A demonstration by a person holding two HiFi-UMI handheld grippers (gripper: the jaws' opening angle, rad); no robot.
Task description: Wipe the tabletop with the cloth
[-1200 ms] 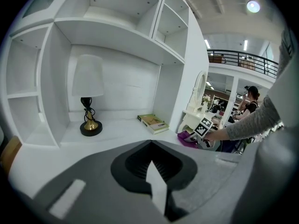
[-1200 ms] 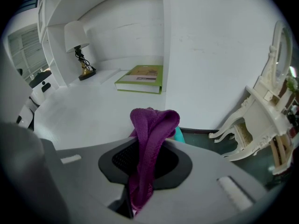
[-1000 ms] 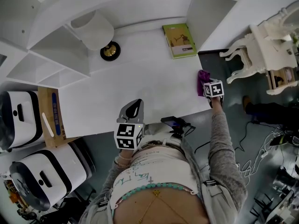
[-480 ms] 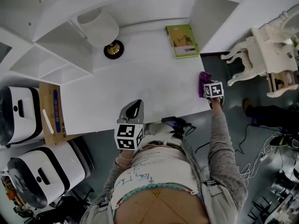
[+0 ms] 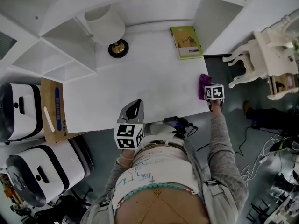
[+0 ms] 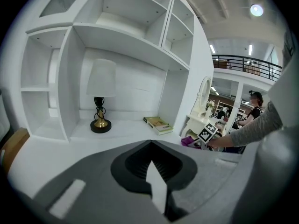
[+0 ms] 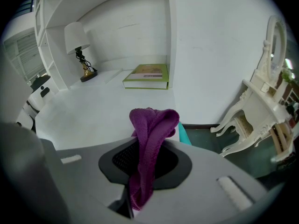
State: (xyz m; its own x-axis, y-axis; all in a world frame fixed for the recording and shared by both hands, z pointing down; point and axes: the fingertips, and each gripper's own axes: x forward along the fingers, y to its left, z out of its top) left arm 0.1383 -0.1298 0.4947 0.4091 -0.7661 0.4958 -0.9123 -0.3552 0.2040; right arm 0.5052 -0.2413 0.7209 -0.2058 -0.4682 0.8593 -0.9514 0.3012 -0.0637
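The purple cloth [image 5: 203, 83] [image 7: 150, 129] hangs bunched from my right gripper [image 5: 209, 93] [image 7: 141, 174], which is shut on it. It sits over the right edge of the white tabletop [image 5: 140, 87] [image 7: 93, 111]; whether it touches the surface I cannot tell. My left gripper [image 5: 132, 110] [image 6: 156, 183] is shut with nothing in it. It hovers at the table's front edge, close to the person's body. In the left gripper view the right gripper [image 6: 207, 133] and the cloth [image 6: 189, 141] show small at the far right.
A lamp [image 5: 106, 28] on a gold base and a green book [image 5: 187, 42] stand at the back of the table under white shelves [image 5: 51, 55]. A cardboard box [image 5: 52, 110] and white appliances [image 5: 18, 111] are to the left. An ornate white chair [image 5: 261, 55] is to the right.
The head view has shifted slightly. The right gripper with the cloth stays at the table's right edge, barely moved. The left gripper has not moved.
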